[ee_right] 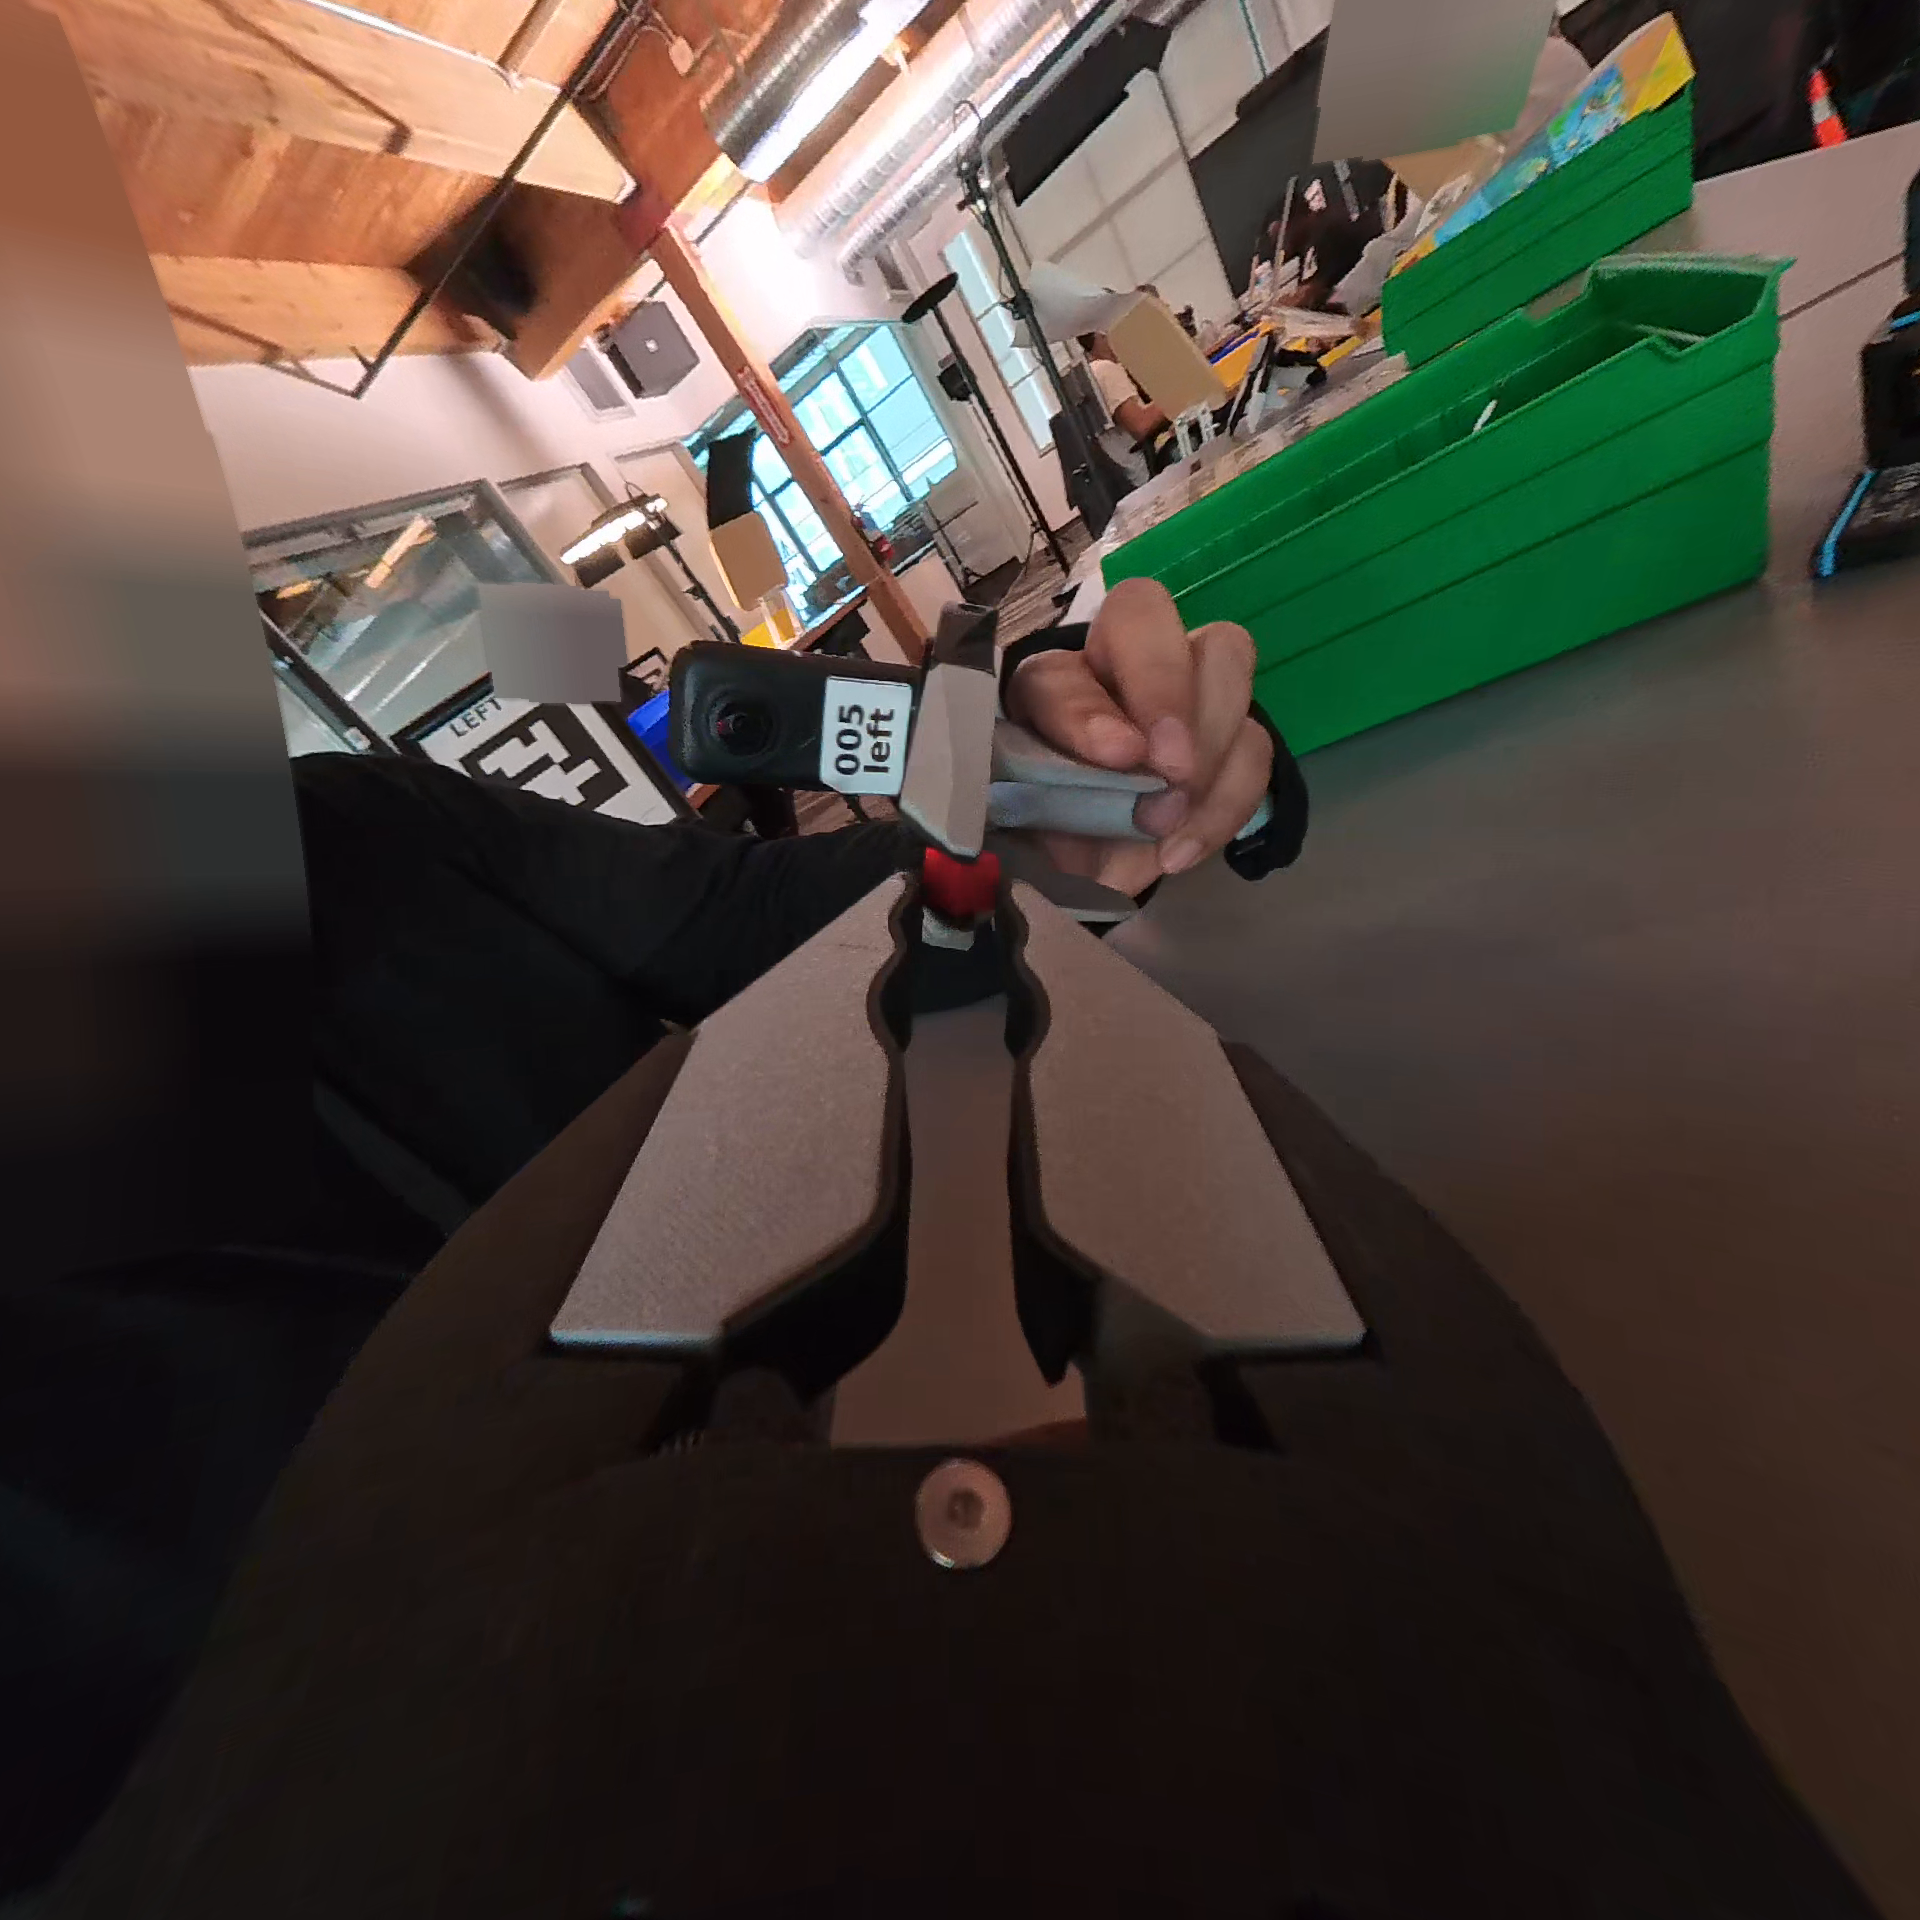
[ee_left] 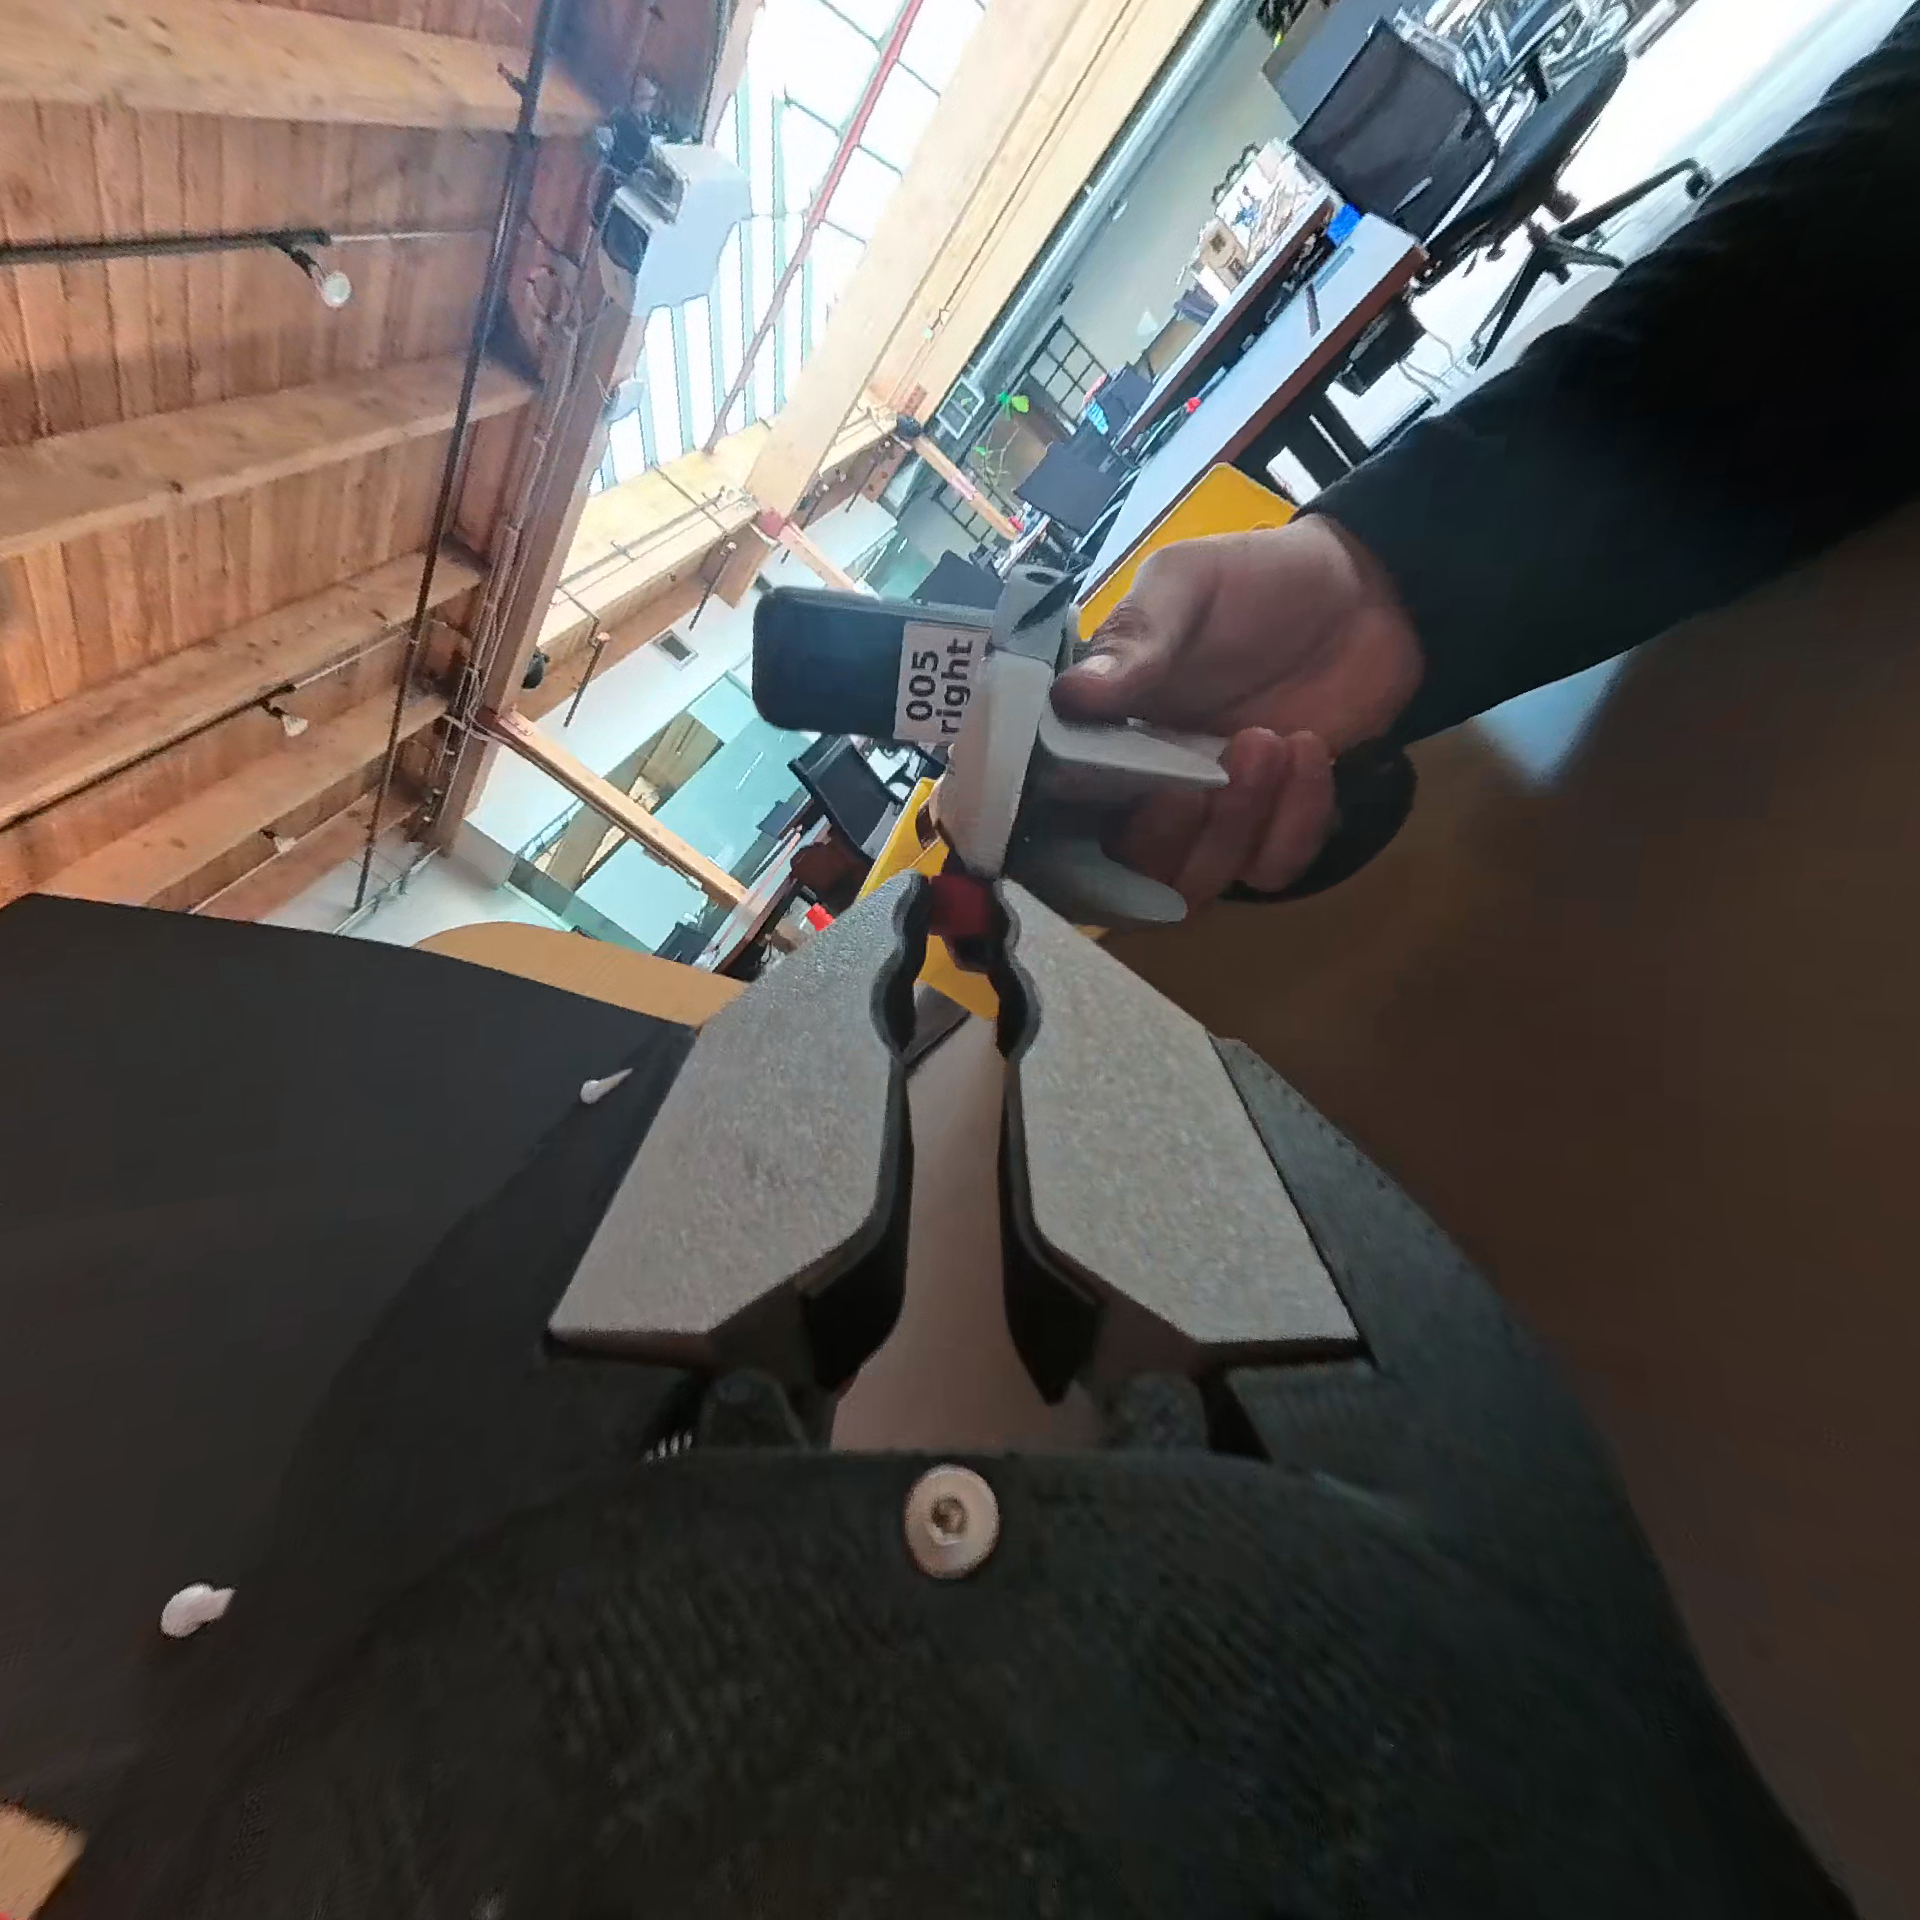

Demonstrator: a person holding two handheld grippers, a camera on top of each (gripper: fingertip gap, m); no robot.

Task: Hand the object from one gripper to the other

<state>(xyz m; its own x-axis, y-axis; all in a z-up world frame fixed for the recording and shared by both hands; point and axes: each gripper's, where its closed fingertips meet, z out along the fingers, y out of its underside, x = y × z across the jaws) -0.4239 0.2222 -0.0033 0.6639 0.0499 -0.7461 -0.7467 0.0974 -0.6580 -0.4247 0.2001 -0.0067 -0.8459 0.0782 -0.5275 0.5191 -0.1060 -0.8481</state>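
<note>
A small red object (ee_left: 954, 902) sits between the tips of both grippers, held in the air above a table. My left gripper (ee_left: 961, 920) has its jaws nearly together with the red object pinched at the tips. My right gripper (ee_right: 956, 914) faces it, jaws equally narrow around the same red object (ee_right: 958, 875), which has a white part below the red. The right gripper (ee_left: 997, 727), held in a hand, shows beyond the object in the left wrist view. The left gripper (ee_right: 951, 758), also in a hand, shows beyond it in the right wrist view.
Stacked green bins (ee_right: 1455, 540) stand on the grey table (ee_right: 1558, 987) to the right in the right wrist view. A black device with blue trim (ee_right: 1870, 499) sits at the far right edge. A yellow object (ee_left: 1205, 530) lies behind the hand in the left wrist view. Both grippers' tips are close together, under 4 cm apart.
</note>
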